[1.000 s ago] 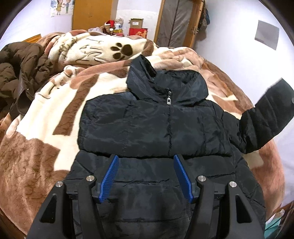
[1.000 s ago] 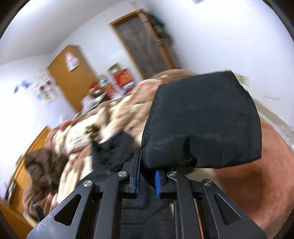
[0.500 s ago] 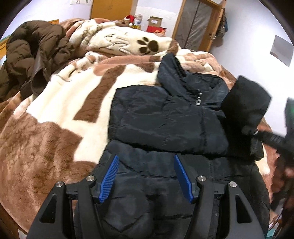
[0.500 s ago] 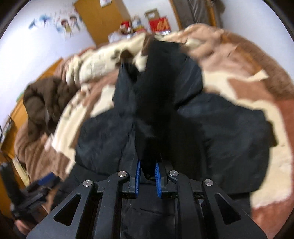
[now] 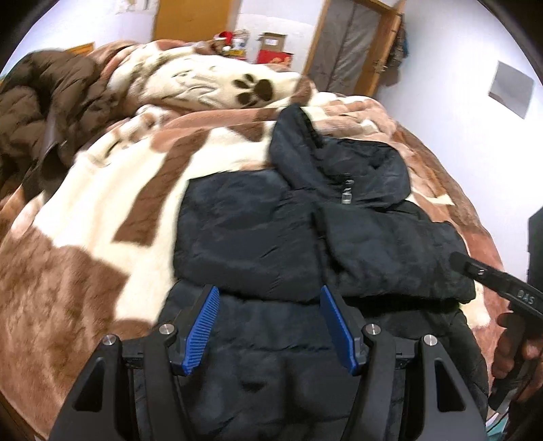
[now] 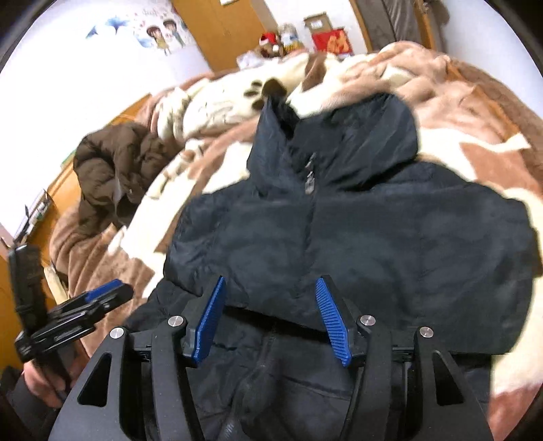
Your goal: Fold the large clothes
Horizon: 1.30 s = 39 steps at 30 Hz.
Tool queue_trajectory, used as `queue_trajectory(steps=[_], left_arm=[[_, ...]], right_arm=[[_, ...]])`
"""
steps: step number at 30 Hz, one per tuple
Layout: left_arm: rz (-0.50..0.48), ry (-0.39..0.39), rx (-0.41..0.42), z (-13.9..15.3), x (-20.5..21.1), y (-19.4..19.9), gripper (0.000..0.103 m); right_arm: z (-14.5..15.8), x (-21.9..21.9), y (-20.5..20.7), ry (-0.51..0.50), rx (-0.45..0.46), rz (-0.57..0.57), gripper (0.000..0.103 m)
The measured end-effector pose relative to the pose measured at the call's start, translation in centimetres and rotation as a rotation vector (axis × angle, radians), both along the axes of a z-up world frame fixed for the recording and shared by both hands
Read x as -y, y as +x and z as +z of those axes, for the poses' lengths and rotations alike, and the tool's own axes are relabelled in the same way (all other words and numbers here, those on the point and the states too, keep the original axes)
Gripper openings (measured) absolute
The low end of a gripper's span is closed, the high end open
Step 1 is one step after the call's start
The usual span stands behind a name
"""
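1. With both sleeves laid across its chest, the black jacket (image 6: 356, 230) fills mid-frame on the bed (image 5: 85, 237).
2. Left tongs (image 5: 269, 325) gape empty; right tongs (image 6: 269, 320) have just sprung apart, empty.
3. Next, I'd grip the hem evenly and fold upward.

Only one marking is showing clearly enough to read: pale letters "DAS" are standing on the black body of the right gripper (image 5: 502, 285), seen in the left wrist view. The wall poster (image 6: 159, 32) with cartoon figures is carrying faint script too blurred to read. Print on the red box (image 6: 331, 40) and the cardboard box (image 5: 271, 40) is staying illegible.
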<state>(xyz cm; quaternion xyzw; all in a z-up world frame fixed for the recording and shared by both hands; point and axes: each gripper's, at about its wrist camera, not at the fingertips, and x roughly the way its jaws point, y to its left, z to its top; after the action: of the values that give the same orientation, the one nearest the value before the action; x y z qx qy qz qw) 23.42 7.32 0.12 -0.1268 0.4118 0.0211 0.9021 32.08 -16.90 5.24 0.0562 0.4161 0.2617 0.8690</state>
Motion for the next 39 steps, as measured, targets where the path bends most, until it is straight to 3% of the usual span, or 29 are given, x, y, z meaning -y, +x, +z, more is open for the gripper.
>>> queue_trajectory(steps=[2, 4, 7, 9, 11, 13, 18, 22, 25, 27, 30, 33, 35, 39], left_arm=[[-0.044, 0.002, 0.013, 0.2, 1.8, 1.5, 0.064], [-0.095, -0.004, 0.024, 0.0, 3.8, 3.3, 0.064], [-0.159, -0.008, 0.032, -0.7, 6.7, 5.9, 0.063], [-0.183, 0.028, 0.03, -1.7, 8.1, 7.5, 0.048], [-0.172, 0.085, -0.016, -3.4, 8.7, 9.2, 0.04], [-0.137, 0.124, -0.066, -5.7, 8.2, 10.4, 0.04], [-0.128, 0.132, -0.081, -8.1, 7.5, 11.0, 0.04], [-0.131, 0.14, -0.096, -8.3, 7.7, 11.2, 0.04], [-0.136, 0.1, -0.111, -6.1, 7.2, 10.7, 0.04], [-0.148, 0.071, -0.053, -3.9, 6.6, 10.3, 0.04], [-0.133, 0.125, 0.001, -2.1, 6.2, 11.8, 0.04], [-0.104, 0.156, -0.063, -4.1, 5.6, 14.6, 0.04], [-0.088, 0.144, -0.113, -6.4, 5.0, 16.0, 0.042], [-0.099, 0.166, -0.081, -8.7, 5.2, 16.2, 0.043]], right_arm=[[0.1, 3.0, 0.2, -0.041, 0.035, -0.084, 0.056], [-0.6, 6.2, 1.1, -0.064, 0.012, -0.185, 0.056], [-2.1, 10.4, 2.5, -0.089, -0.029, -0.318, 0.034], [-3.1, 11.6, 3.4, -0.096, -0.042, -0.348, 0.033], [-4.6, 11.3, 4.7, -0.119, -0.064, -0.337, 0.031], [-5.9, 10.4, 5.8, -0.149, -0.082, -0.312, 0.031], [-9.2, 8.4, 7.1, -0.237, -0.091, -0.278, 0.031], [-9.4, 8.8, 7.3, -0.238, -0.103, -0.273, 0.029], [-6.8, 9.3, 6.8, -0.23, -0.088, -0.278, 0.029], [-4.6, 9.7, 6.3, -0.178, -0.037, -0.275, 0.029], [-2.5, 9.5, 7.5, -0.18, 0.005, -0.279, 0.029], [-2.9, 9.0, 10.5, -0.217, -0.006, -0.282, 0.029], [-4.7, 8.9, 12.7, -0.247, -0.059, -0.287, 0.029], [-8.2, 8.4, 14.0, -0.275, -0.107, -0.274, 0.028]])
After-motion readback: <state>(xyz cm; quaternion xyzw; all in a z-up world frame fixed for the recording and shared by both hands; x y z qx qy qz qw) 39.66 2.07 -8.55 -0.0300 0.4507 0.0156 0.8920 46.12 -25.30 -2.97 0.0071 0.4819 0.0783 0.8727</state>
